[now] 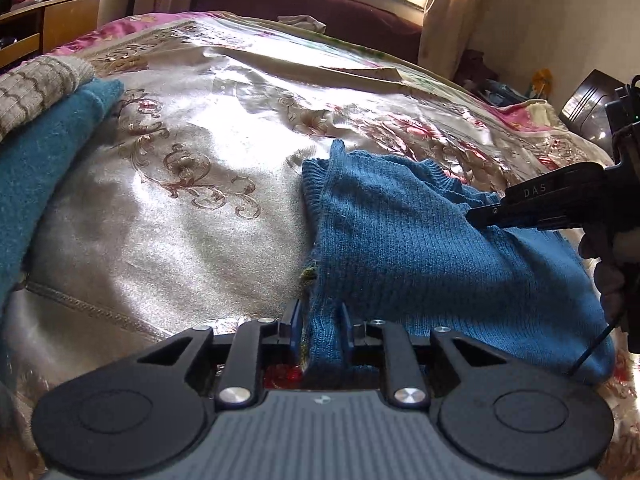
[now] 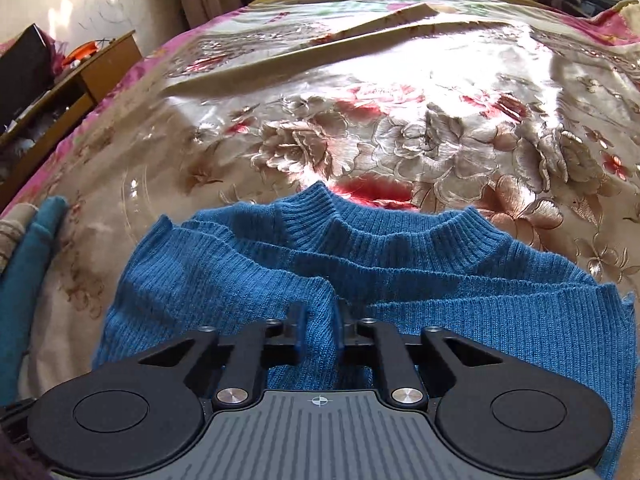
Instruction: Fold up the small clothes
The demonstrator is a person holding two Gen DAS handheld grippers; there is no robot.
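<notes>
Two grippers at work on one blue knit sweater, spread on a satin bedspread with raised beige and red flowers. Left gripper low at the sweater's near left edge, fingers drawn close together and pinching a narrow ridge of the ribbed knit, a frayed yellow-green thread just beside the left pad. Right gripper further along the same garment, fingers nearly together and clamped on a raised pleat of blue knit. Seen from the left wrist camera, coming in from the right edge as a black tool stamped DAS, tips buried in a fold near the sweater's upper part, gloved hand wrapped round the handle below. Sweater lying crumpled rather than flat: ribbed collar at the far side in the right wrist view, several layered folds behind the pinch, hem trailing toward the lower right. Stacked at the far left of the bed, well apart from the sweater, a teal garment with a beige striped knit on top. Beyond the bed, a wooden desk with clutter, curtains beside a bright window, and a dark red couch or bench back under it. Strong sunlight glaring off the satin in the middle of the bed.
</notes>
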